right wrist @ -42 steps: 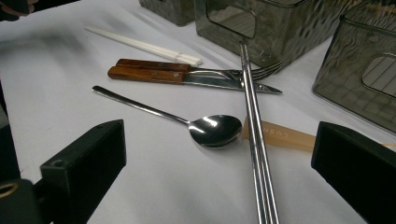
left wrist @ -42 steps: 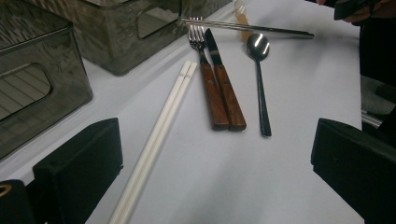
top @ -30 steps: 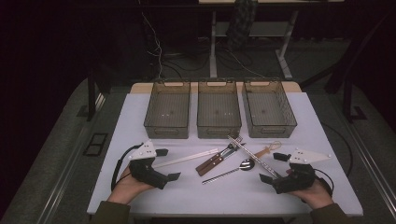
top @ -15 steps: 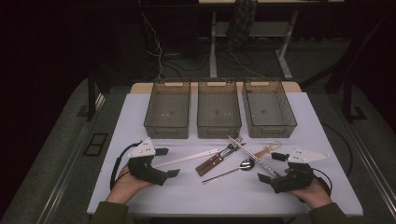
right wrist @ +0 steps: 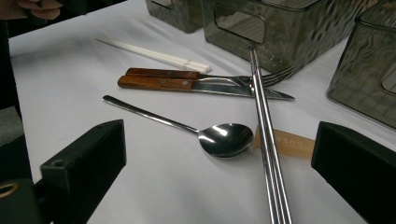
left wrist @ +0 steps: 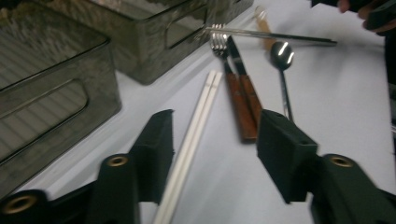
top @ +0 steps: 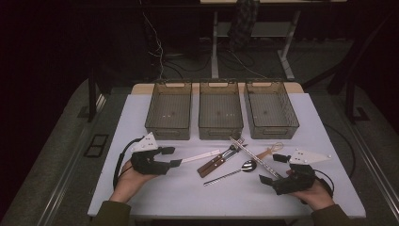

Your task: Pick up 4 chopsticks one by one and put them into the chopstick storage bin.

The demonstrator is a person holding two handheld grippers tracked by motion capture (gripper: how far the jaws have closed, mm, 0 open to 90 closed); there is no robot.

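Observation:
Cutlery lies in the middle of the white table (top: 188,193): white chopsticks (top: 201,157), a wooden-handled fork and knife (top: 216,162), a steel spoon (top: 233,172), metal chopsticks (top: 251,153) and a pale wooden utensil (top: 269,150). My left gripper (top: 171,157) is open at the near end of the white chopsticks (left wrist: 196,121), which run between its jaws. My right gripper (top: 274,168) is open beside the metal chopsticks. In its own view it faces the spoon (right wrist: 226,139), with the metal chopsticks (right wrist: 266,135) crossing over the fork and knife (right wrist: 187,84).
Three empty smoky plastic bins (top: 168,110), (top: 220,110), (top: 270,110) stand in a row at the back of the table. Beyond them, on the dark floor, are cables and desk legs. The person's hands hold both grippers near the front edge.
Both grippers have shifted only slightly, the right one a little to the left. The cutlery has not moved.

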